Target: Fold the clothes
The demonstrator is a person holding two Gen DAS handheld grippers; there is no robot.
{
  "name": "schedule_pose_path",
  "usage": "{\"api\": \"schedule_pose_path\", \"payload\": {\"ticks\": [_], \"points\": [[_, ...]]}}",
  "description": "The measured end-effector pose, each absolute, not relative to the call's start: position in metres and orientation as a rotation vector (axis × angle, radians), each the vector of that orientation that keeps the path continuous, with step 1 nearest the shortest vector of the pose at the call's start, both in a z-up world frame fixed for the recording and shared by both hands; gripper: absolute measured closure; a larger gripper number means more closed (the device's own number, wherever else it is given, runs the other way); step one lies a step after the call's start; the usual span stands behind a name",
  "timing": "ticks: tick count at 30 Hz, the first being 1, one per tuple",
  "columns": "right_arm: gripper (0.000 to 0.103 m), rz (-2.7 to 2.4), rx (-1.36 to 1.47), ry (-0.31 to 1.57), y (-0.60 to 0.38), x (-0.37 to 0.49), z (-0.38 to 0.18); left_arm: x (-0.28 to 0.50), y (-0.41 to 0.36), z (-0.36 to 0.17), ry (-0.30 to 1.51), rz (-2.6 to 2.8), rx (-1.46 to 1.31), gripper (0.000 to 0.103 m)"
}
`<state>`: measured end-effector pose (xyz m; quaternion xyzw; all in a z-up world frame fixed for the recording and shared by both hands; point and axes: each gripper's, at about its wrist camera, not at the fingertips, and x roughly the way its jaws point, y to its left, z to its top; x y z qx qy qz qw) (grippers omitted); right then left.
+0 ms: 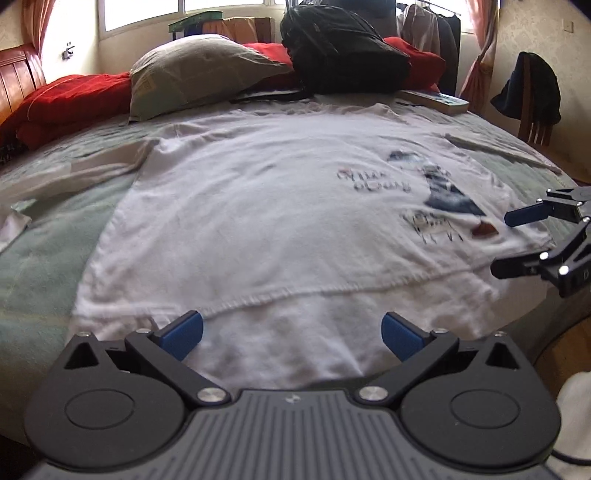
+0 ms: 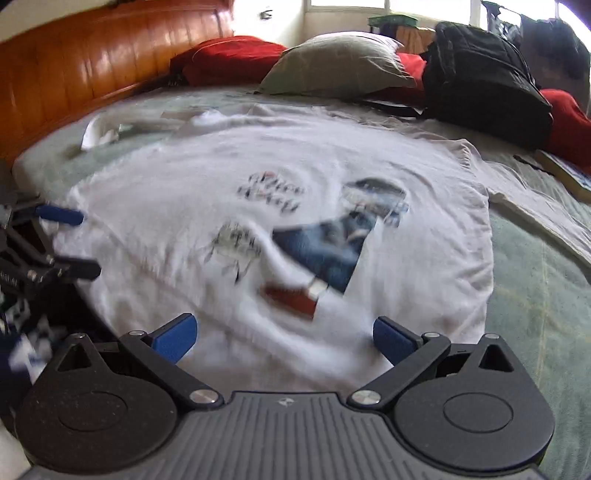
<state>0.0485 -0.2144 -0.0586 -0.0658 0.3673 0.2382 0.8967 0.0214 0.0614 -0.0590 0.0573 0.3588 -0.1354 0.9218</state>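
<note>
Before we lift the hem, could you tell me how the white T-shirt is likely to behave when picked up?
The white T-shirt looks thin and wrinkled, so probably floppy, sagging between the open left gripper and right gripper. Likely light; it may drag on the bedsheet.

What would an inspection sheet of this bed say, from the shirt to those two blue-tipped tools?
Surface: green bedspread, rumpled, wooden headboard behind.
Job's things: white T-shirt spread flat, print side up, not yet folded.
Clutter: black backpack, tan pillow, red bedding, book, white cloth pieces near the headboard.
Grippers: left gripper open at the near edge of the shirt; right gripper open, holding nothing.
Cables: nothing seen for certain.
Surroundings: bright window, hanging clothes, chair draped with a dark garment.
</note>
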Motion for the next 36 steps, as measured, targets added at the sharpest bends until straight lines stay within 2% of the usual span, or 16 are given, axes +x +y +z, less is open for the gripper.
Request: {"api": "schedule_pose_path", "payload": {"ticks": [6,12,15,20,24,27,34,36], "points": [[0.0,0.437,-0.069,0.715,-0.202,0.125,-0.022,0.105,0.067,-0.019,0.655,-0.259,0.096,0.001],[0.0,0.347,-0.03,0.677,-0.184,0.219,0.009,0.162,0.081,-0.063,0.792,-0.256,-0.064,0.001],[0.0,0.33,-0.025,0.69,-0.175,0.26,0.01,0.165,0.084,-0.075,0.819,-0.27,-0.08,0.001],[0.0,0.381,-0.027,0.758,-0.159,0.311,-0.021,0.197,0.09,-0.035,0.831,-0.276,-0.133,0.001],[0.0,0.446,-0.036,0.845,-0.148,0.321,-0.058,0.25,0.092,-0.008,0.802,-0.272,-0.176,0.001],[0.0,0.478,-0.055,0.803,-0.149,0.314,-0.07,0.305,0.089,-0.007,0.803,-0.262,-0.215,0.001],[0.0,0.565,0.064,0.754,-0.171,0.306,-0.062,0.429,0.115,-0.072,0.98,-0.177,-0.483,0.001],[0.0,0.568,0.092,0.755,-0.174,0.307,-0.062,0.447,0.123,-0.082,0.94,-0.152,-0.506,0.001]]}}
